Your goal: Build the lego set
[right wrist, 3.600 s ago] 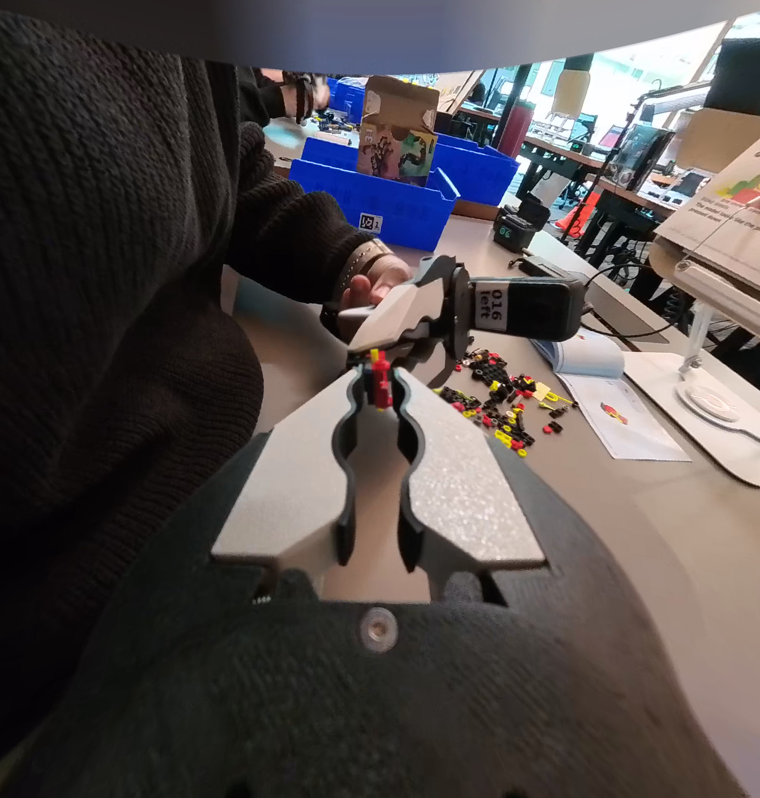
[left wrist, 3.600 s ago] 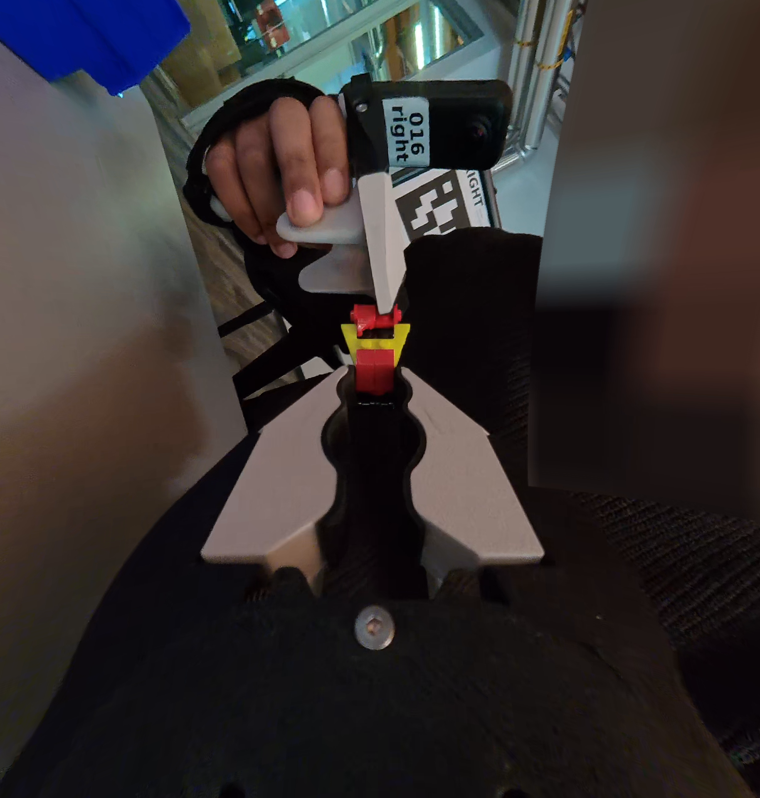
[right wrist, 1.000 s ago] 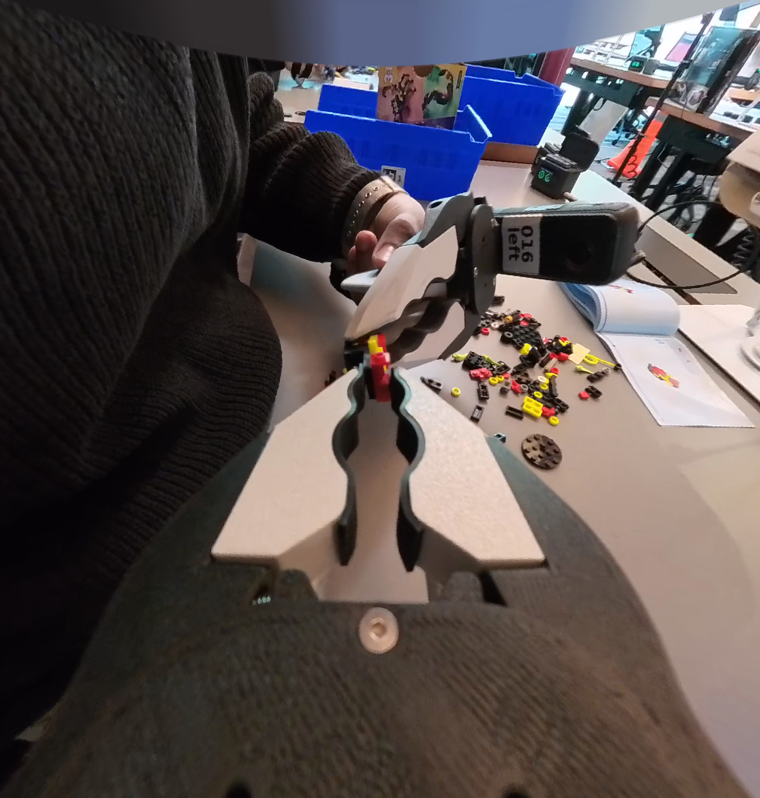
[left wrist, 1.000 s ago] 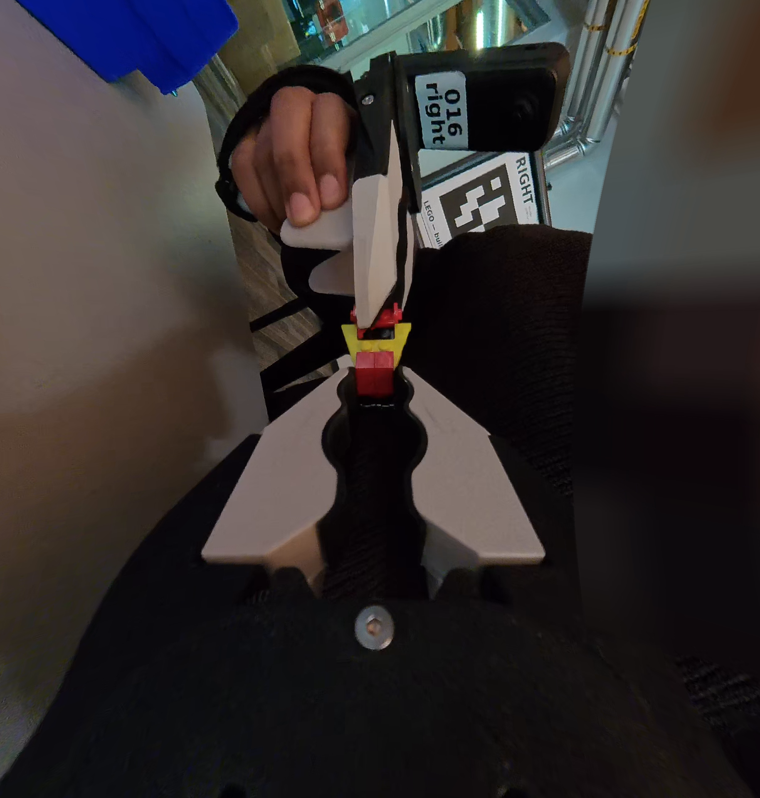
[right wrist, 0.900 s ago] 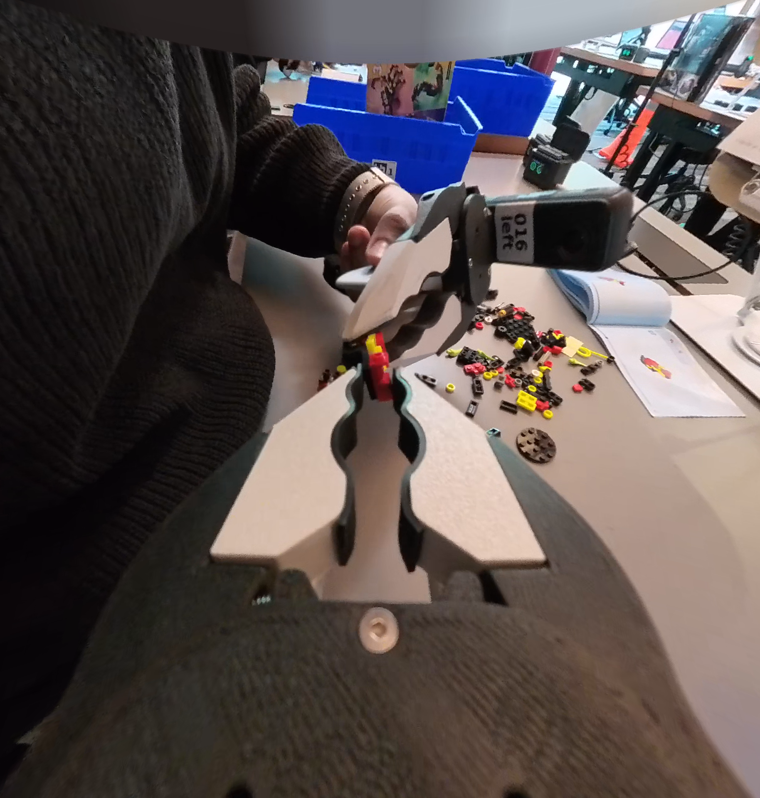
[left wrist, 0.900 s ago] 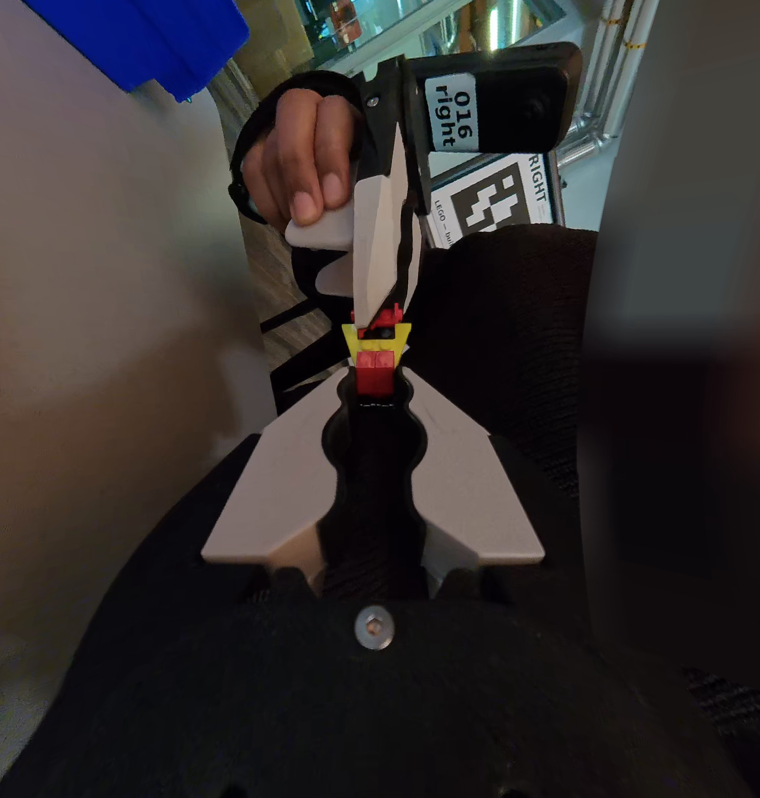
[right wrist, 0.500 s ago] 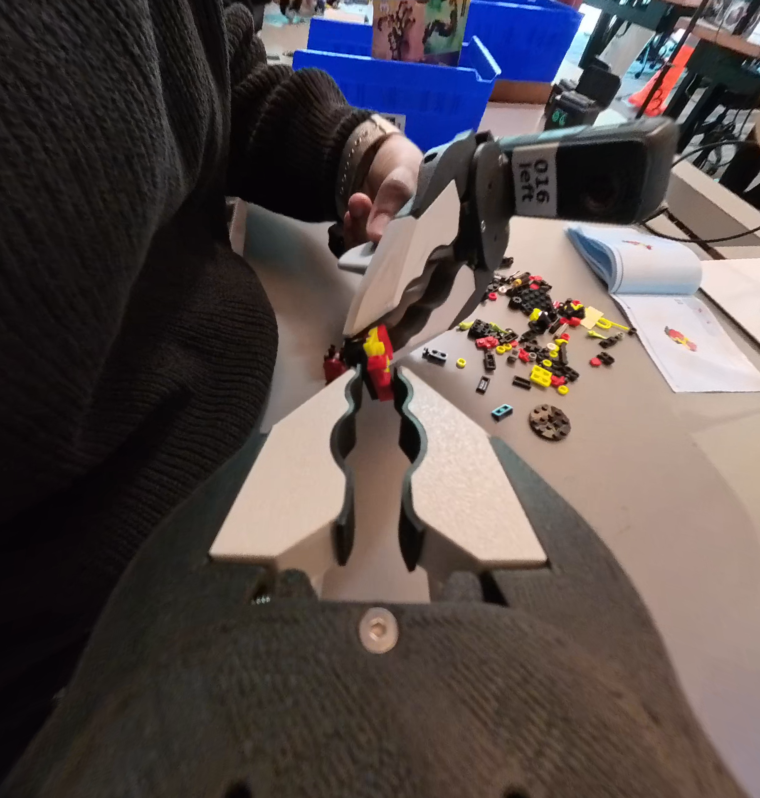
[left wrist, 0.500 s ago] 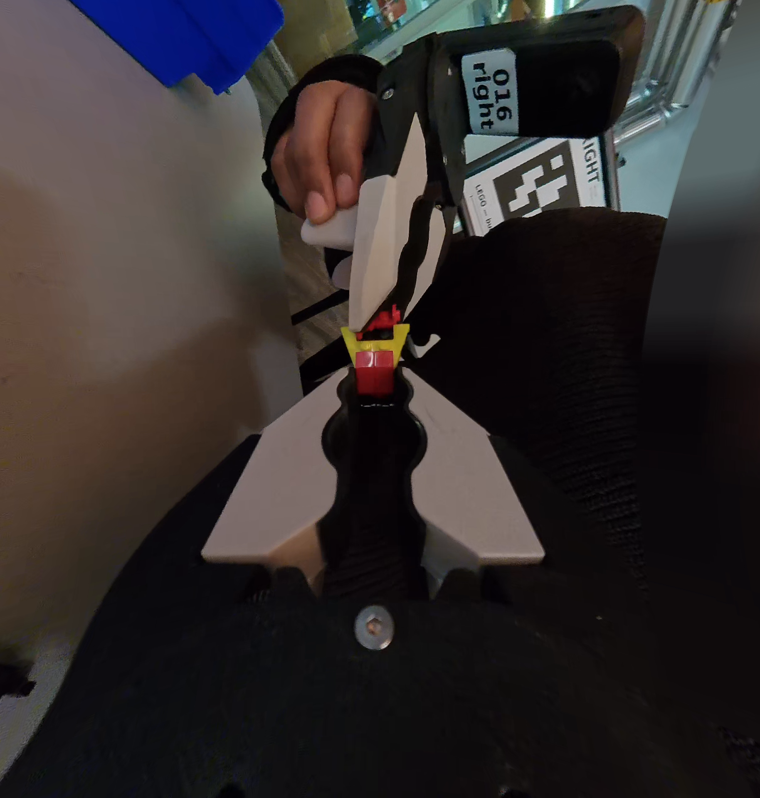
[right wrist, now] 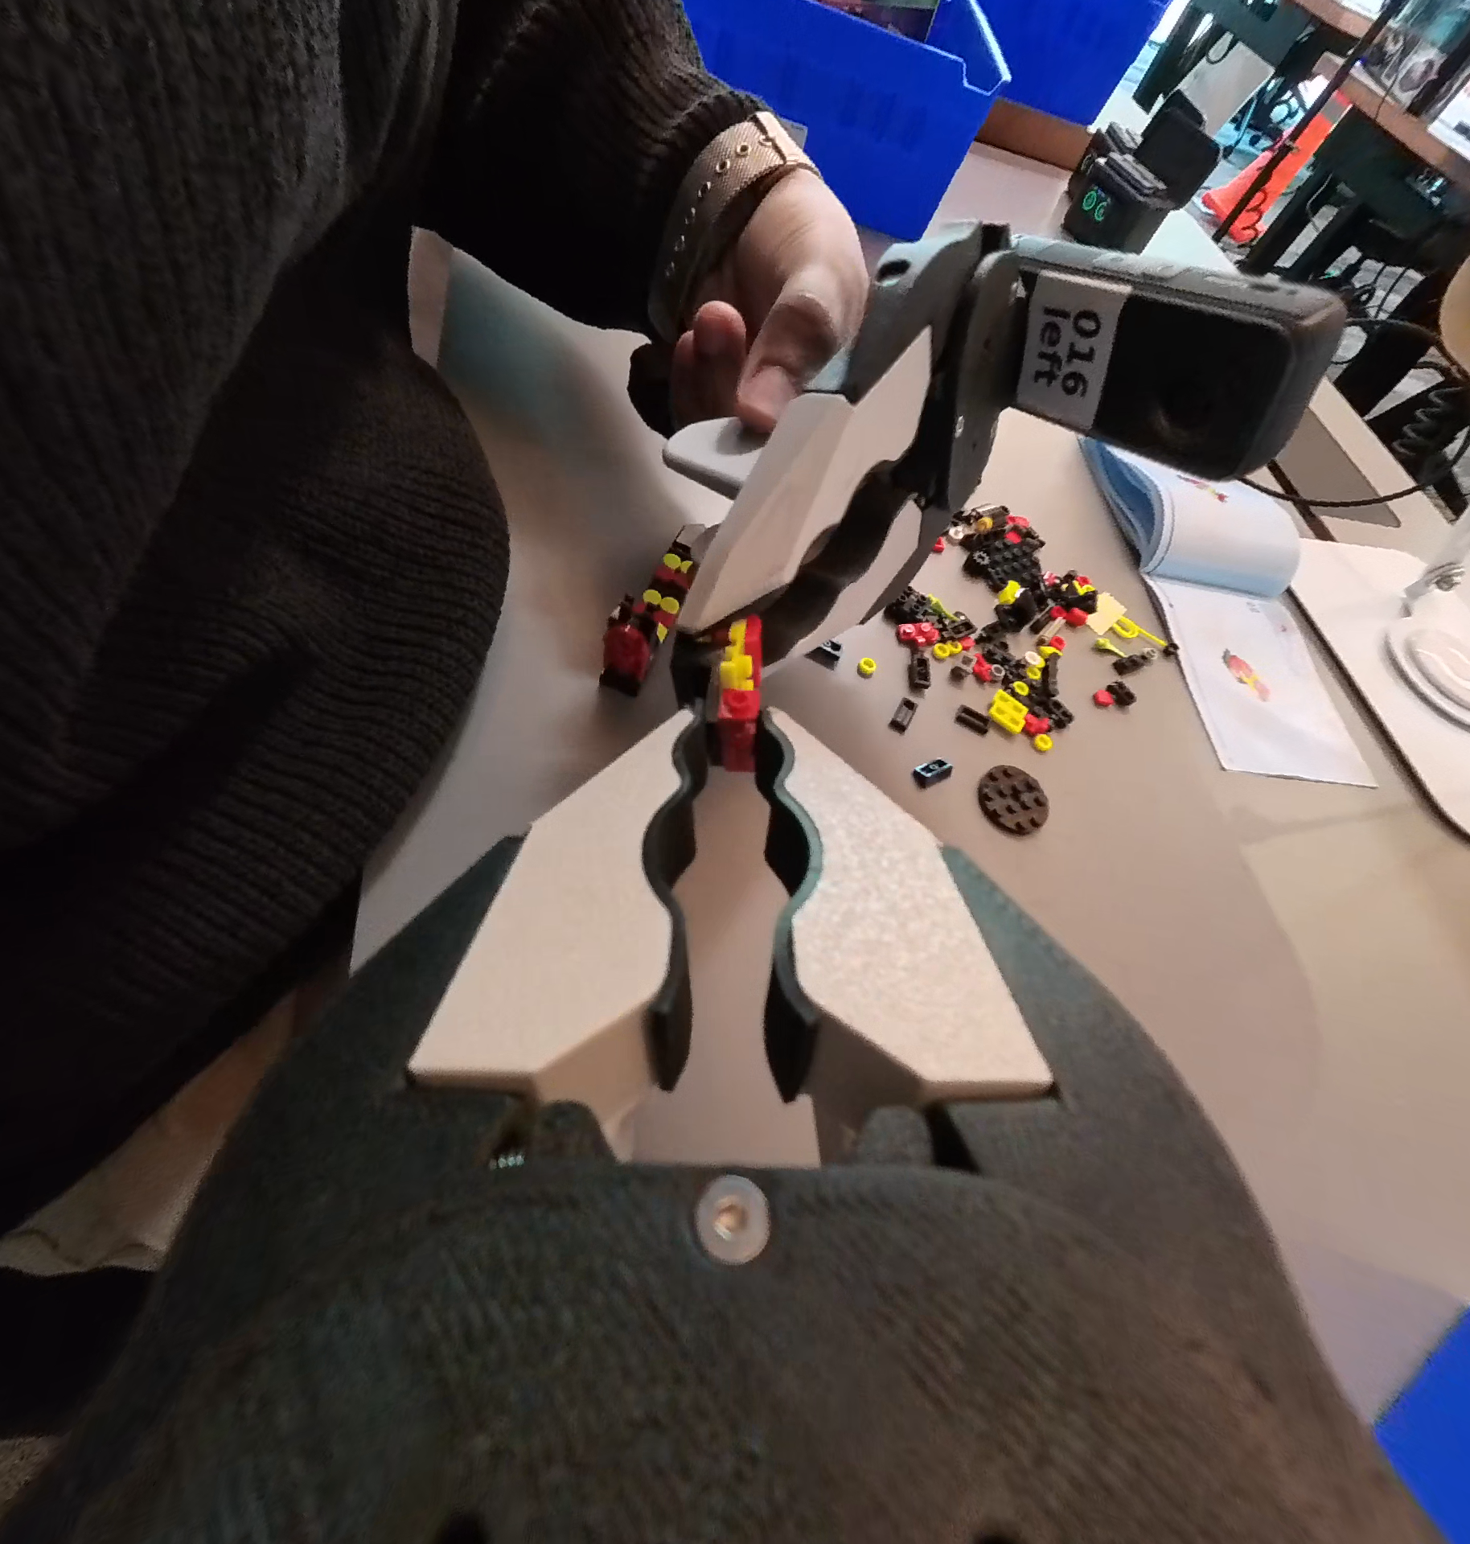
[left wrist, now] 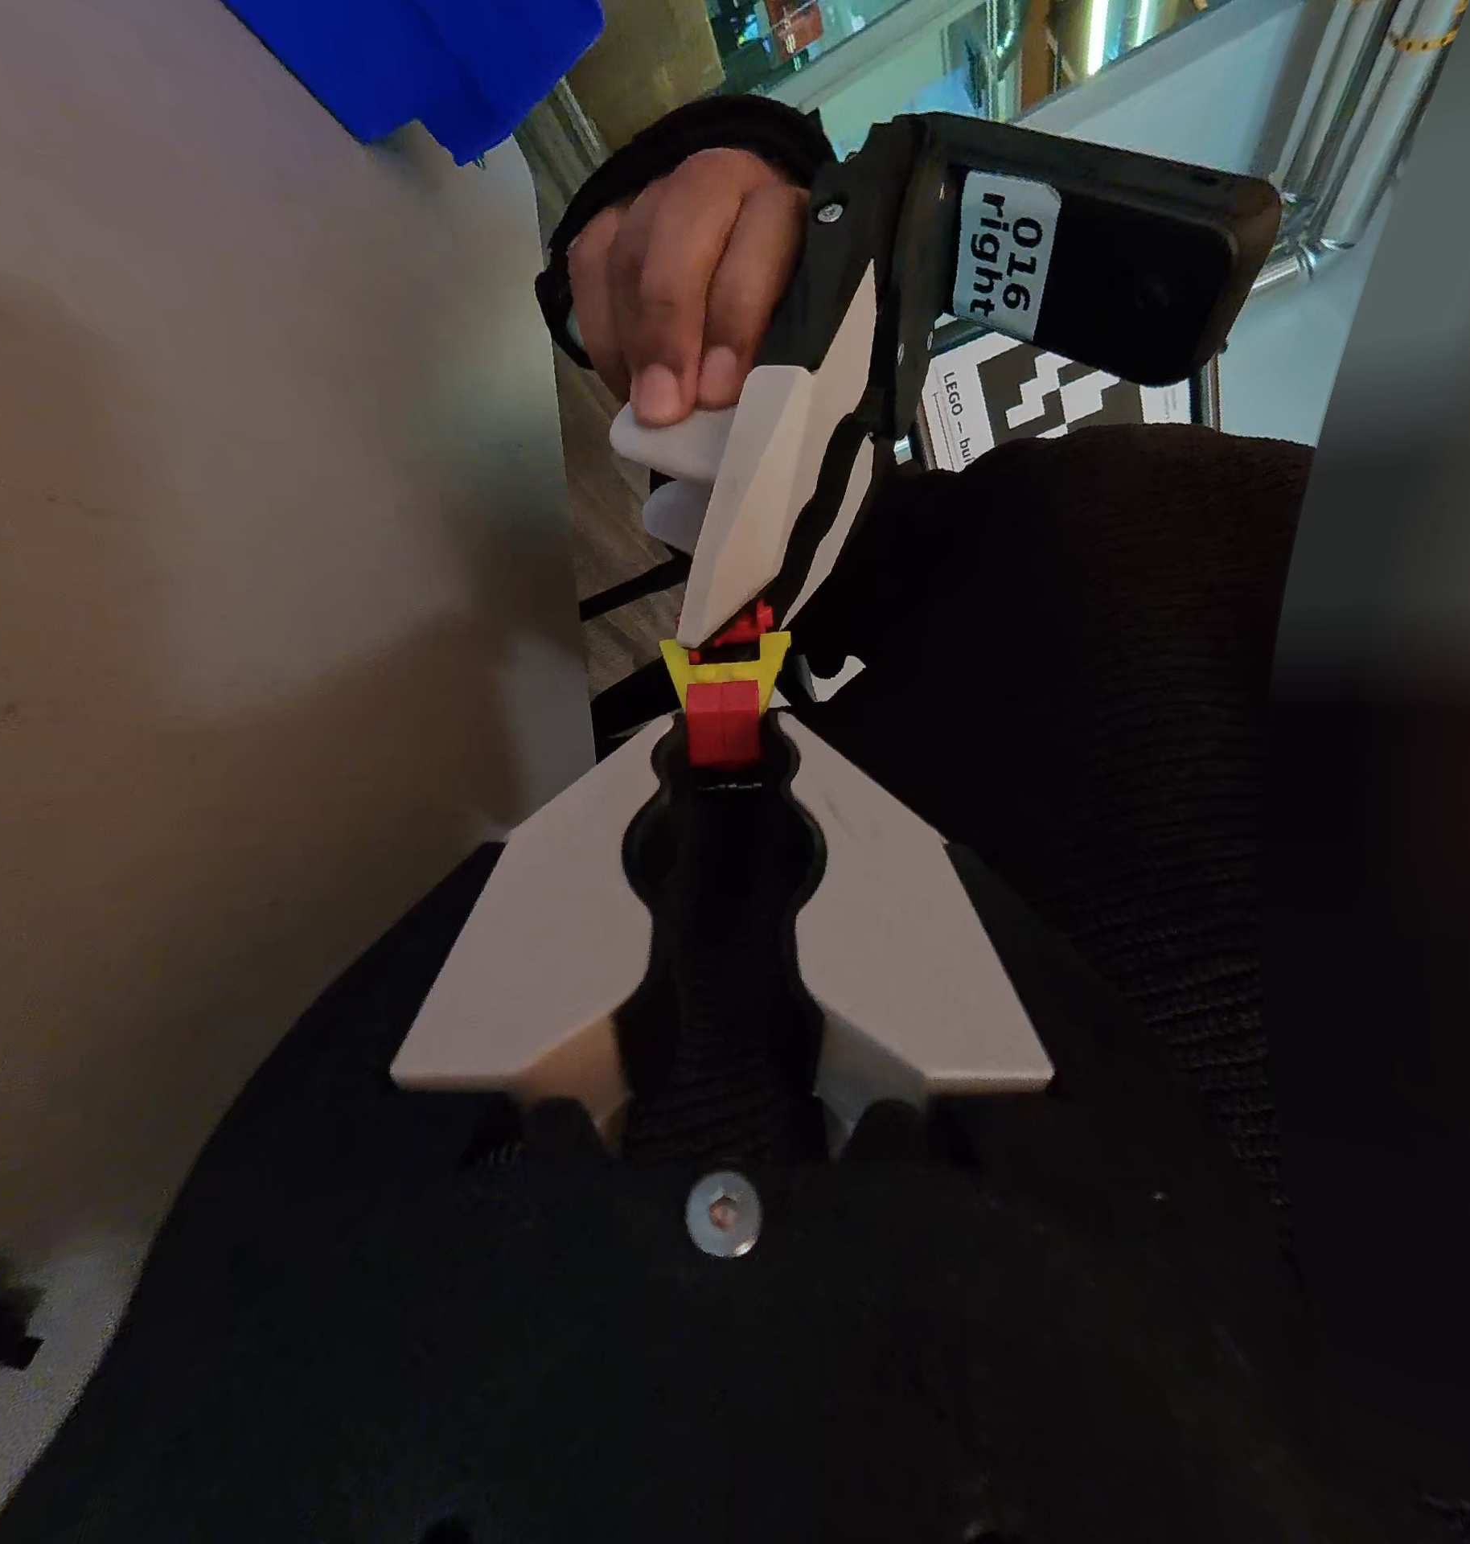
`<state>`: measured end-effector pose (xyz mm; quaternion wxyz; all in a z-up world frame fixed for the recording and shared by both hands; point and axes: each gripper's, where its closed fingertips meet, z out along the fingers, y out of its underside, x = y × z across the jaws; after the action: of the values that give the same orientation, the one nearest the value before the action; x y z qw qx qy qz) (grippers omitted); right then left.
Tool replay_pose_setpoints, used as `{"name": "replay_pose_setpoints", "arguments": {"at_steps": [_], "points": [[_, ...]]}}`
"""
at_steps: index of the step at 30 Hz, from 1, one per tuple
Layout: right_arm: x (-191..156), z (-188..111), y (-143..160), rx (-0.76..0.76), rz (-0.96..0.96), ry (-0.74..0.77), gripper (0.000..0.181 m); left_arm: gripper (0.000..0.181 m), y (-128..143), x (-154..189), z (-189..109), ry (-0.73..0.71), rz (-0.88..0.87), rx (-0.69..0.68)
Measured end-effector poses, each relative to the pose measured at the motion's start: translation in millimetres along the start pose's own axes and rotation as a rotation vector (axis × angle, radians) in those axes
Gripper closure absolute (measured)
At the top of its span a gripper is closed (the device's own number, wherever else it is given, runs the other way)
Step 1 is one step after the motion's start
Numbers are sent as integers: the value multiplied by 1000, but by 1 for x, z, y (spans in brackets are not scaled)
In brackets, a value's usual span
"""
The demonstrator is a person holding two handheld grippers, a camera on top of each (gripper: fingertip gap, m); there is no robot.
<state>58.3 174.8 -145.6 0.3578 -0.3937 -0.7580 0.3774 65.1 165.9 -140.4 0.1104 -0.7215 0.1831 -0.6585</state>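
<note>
The small red-and-yellow assembly [right wrist: 736,698] hangs in the air above the tabletop [right wrist: 1133,919], pinched from two ends. The right tool [right wrist: 730,735] is clamped on its red lower bricks, and the left tool [left wrist: 722,735] is clamped on its opposite red end; probably one steadies while the other presses parts together. A larger built section [right wrist: 644,622] and the loose bricks [right wrist: 999,652] lie just beyond.
</note>
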Motion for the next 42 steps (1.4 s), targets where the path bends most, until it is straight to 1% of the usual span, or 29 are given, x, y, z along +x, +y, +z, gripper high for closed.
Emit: {"name": "replay_pose_setpoints", "arguments": {"at_steps": [8, 10, 12, 13, 14, 16, 18, 19, 20, 22, 23, 25, 26, 29, 33, 35, 36, 38, 40, 41, 42], "points": [[-1, 0, 1, 7, -1, -3, 171, 170, 1, -1, 1, 6, -8, 0], [7, 0, -1, 25, 38, 32, 171, 170, -6, -1, -4, -4, 6, 32], [21, -1, -4, 55, 79, 115, 168, 169, -12, 0, -10, -31, 39, 61], [29, -4, -5, 75, 99, 161, 148, 169, -15, -2, -13, -58, 66, 78], [35, -8, -7, 106, 130, 187, 138, 168, -20, -3, -17, -90, 93, 107], [49, -19, -11, 199, 251, 222, 133, 168, -34, -6, -25, -149, 156, 190], [66, -28, -13, 294, 429, 254, 127, 168, -49, -14, -34, -255, 247, 283], [73, -30, -11, 324, 528, 262, 125, 168, -53, -18, -38, -310, 294, 307], [78, -31, -10, 353, 632, 257, 127, 168, -56, -22, -41, -376, 347, 326], [80, -28, -15, 437, 819, 187, 126, 168, -62, -24, -44, -509, 486, 353], [81, -25, -16, 463, 902, 161, 131, 168, -64, -23, -43, -565, 556, 363], [79, -19, -16, 489, 1008, 127, 131, 168, -68, -14, -41, -647, 678, 387], [78, -17, -16, 495, 1036, 127, 138, 168, -69, -10, -40, -684, 722, 399], [73, -16, -23, 526, 1049, 116, 145, 168, -67, -3, -34, -761, 811, 396], [67, -22, -31, 585, 1059, 111, 167, 168, -63, 7, -26, -839, 939, 394], [60, -23, -35, 591, 1046, 94, 168, 166, -57, 11, -23, -832, 946, 390], [55, -24, -39, 593, 1022, 79, 168, 162, -53, 14, -21, -801, 922, 399], [42, -24, -48, 582, 946, 49, 168, 146, -43, 25, -17, -683, 847, 427], [28, -23, -55, 537, 817, 39, 168, 145, -35, 38, -18, -545, 762, 474], [20, -20, -58, 503, 729, 38, 169, 148, -31, 45, -20, -476, 728, 500], [13, -17, -59, 461, 635, 49, 169, 157, -27, 52, -23, -417, 700, 522]]}}
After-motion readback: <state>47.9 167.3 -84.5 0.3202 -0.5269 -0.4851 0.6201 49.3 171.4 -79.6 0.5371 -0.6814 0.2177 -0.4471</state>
